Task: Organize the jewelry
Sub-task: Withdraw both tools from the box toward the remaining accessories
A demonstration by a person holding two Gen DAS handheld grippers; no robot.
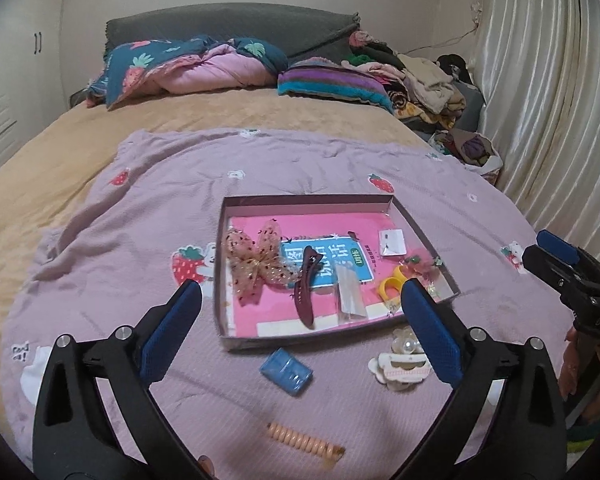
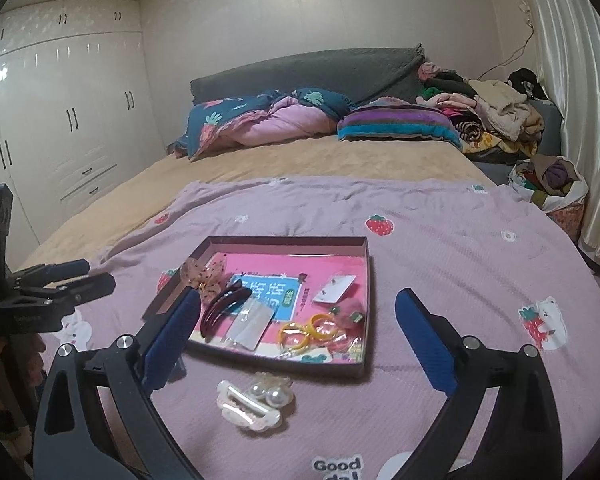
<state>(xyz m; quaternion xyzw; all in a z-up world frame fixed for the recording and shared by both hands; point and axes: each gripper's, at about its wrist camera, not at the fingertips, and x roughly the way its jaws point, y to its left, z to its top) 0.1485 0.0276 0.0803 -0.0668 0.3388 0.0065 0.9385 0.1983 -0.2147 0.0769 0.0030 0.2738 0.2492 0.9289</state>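
A shallow box point(image 1: 308, 199) point(image 2: 288, 240) lies on the purple strawberry blanket point(image 1: 140, 208). In it are a beige dotted bow point(image 1: 256, 264) point(image 2: 204, 276), a maroon hair clip point(image 1: 306, 292) point(image 2: 224, 308), a clear packet point(image 1: 350, 292), a white earring card point(image 1: 392, 242) and yellow rings point(image 1: 392, 286) point(image 2: 300, 334). In front of the box lie a small blue case point(image 1: 286, 372), a white pearl clip point(image 1: 400, 366) point(image 2: 248, 404) and an orange coil hair tie point(image 1: 306, 442). My left gripper point(image 1: 302, 288) and right gripper point(image 2: 299, 295) hover above these, both open and empty.
Folded quilts point(image 1: 188, 68) and a striped pillow point(image 2: 396, 122) lie at the grey headboard. A clothes pile point(image 2: 496, 116) and a bag of clothes point(image 2: 548, 184) sit by the curtain on the right. White wardrobes point(image 2: 60, 120) stand on the left.
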